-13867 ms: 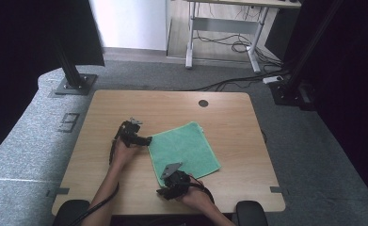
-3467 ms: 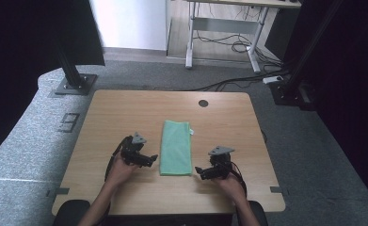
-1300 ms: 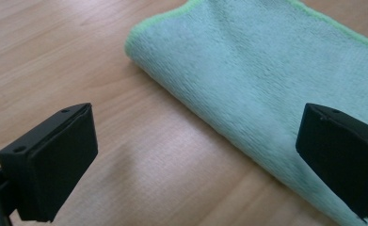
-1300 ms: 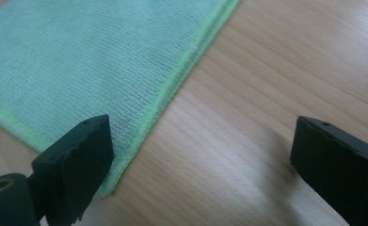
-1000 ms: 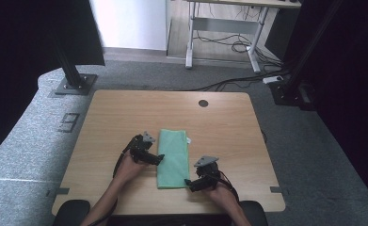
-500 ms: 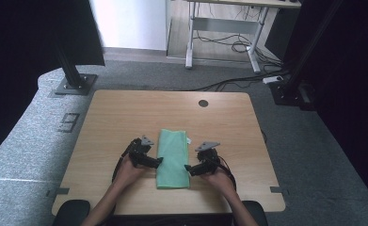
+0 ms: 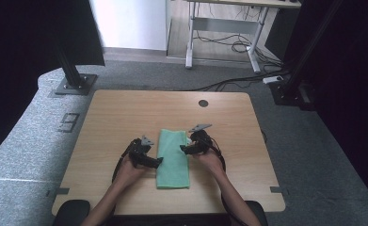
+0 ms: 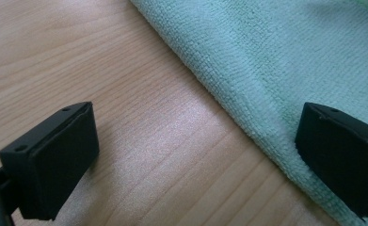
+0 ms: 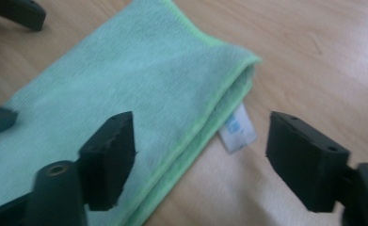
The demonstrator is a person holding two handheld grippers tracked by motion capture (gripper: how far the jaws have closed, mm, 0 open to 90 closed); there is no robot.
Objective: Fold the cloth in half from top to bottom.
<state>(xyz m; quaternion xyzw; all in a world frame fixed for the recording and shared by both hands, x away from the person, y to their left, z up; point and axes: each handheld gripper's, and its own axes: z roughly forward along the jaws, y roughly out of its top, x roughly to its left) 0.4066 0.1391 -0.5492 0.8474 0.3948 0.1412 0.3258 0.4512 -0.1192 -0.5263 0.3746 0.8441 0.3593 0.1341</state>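
Note:
A green cloth (image 7: 173, 157), folded into a long strip, lies on the wooden table (image 7: 120, 113) and runs away from me. My left gripper (image 7: 157, 162) rests at its left edge and is open. In the left gripper view (image 8: 196, 141), one jaw is over bare wood and the other over the cloth (image 8: 276, 61). My right gripper (image 7: 184, 149) is at the right edge near the far end. Its jaws have just been closing but stand apart (image 9: 200, 146), straddling the cloth's doubled edge (image 9: 172, 75) without pressing it. A white label (image 9: 238, 129) sticks out from under that edge.
A round cable hole (image 7: 203, 103) sits near the table's far edge. Beyond the table are a black post base (image 7: 73, 84), a desk frame (image 7: 219, 33) and loose cables (image 7: 238, 80) on the floor. Bare wood lies on both sides of the cloth.
My right gripper has moved away from me along the cloth's right edge, from near its close end to near its far end. The left gripper and the cloth have stayed put.

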